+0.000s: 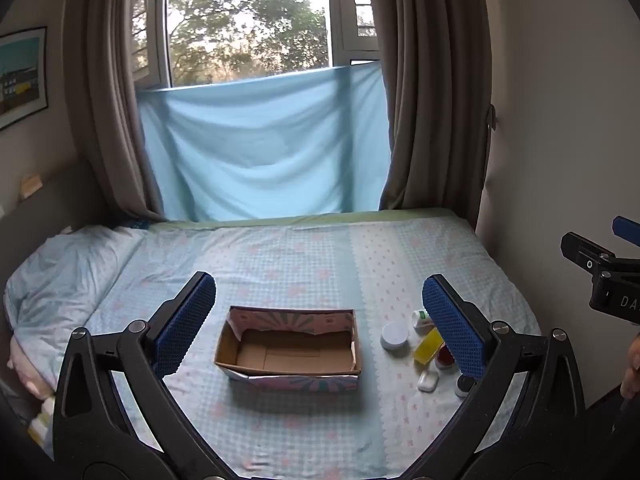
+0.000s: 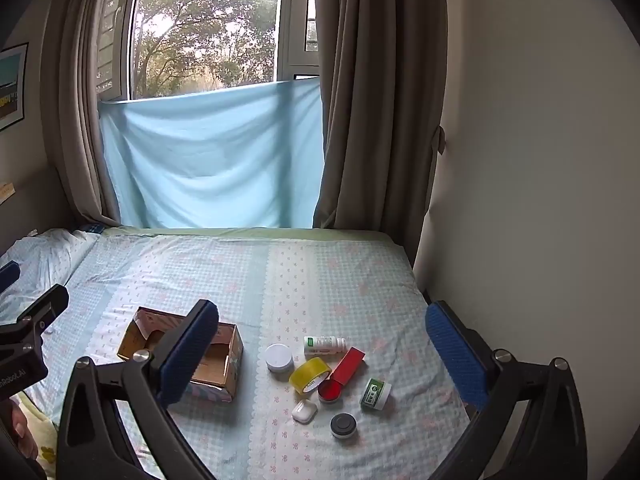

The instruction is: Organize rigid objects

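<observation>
An empty open cardboard box [image 1: 288, 346] [image 2: 224, 364] sits on the bed. To its right lies a cluster of small items: a white round jar [image 2: 279, 357] [image 1: 394, 336], a white bottle on its side [image 2: 324, 345], a yellow tape roll [image 2: 310, 375], a red box [image 2: 348, 364], a red round tin [image 2: 331, 391], a green-labelled jar [image 2: 376, 393], a white earbud case [image 2: 304, 411] [image 1: 427, 381] and a grey-lidded jar [image 2: 343, 426]. My left gripper [image 1: 318, 324] is open above the box. My right gripper [image 2: 322, 354] is open above the cluster. Both are empty.
The bed [image 2: 320, 280] has a light blue checked sheet, with a pillow [image 1: 60, 272] at the left. A wall [image 2: 540, 200] borders the bed on the right. Brown curtains and a blue cloth [image 1: 264, 148] hang at the window behind.
</observation>
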Available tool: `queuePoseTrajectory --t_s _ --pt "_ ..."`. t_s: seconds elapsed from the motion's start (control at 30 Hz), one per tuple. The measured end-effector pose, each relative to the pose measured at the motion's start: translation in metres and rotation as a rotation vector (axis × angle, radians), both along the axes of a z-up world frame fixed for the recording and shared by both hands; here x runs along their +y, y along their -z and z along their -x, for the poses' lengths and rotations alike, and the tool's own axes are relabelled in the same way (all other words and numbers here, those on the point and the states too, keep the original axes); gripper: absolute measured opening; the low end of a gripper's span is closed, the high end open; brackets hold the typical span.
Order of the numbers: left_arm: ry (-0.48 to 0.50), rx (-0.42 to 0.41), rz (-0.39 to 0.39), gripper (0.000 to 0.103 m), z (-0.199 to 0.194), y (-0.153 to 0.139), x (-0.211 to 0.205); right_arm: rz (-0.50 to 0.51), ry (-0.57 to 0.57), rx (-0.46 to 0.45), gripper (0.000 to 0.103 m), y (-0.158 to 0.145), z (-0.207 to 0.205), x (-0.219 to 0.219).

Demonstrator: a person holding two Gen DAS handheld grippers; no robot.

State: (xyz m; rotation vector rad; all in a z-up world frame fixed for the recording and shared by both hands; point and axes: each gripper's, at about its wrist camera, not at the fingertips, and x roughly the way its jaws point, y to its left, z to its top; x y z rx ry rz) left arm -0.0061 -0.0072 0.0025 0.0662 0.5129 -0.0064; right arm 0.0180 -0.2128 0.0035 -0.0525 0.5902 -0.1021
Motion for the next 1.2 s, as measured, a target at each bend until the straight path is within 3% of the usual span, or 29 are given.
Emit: queuePoseTrajectory --t_s 1.2 --pt "-0.002 0.011 0.048 0.103 -0.002 -0.004 0.019 -0.011 -0.041 -0.026 0.103 0.008 0.0 0.013"
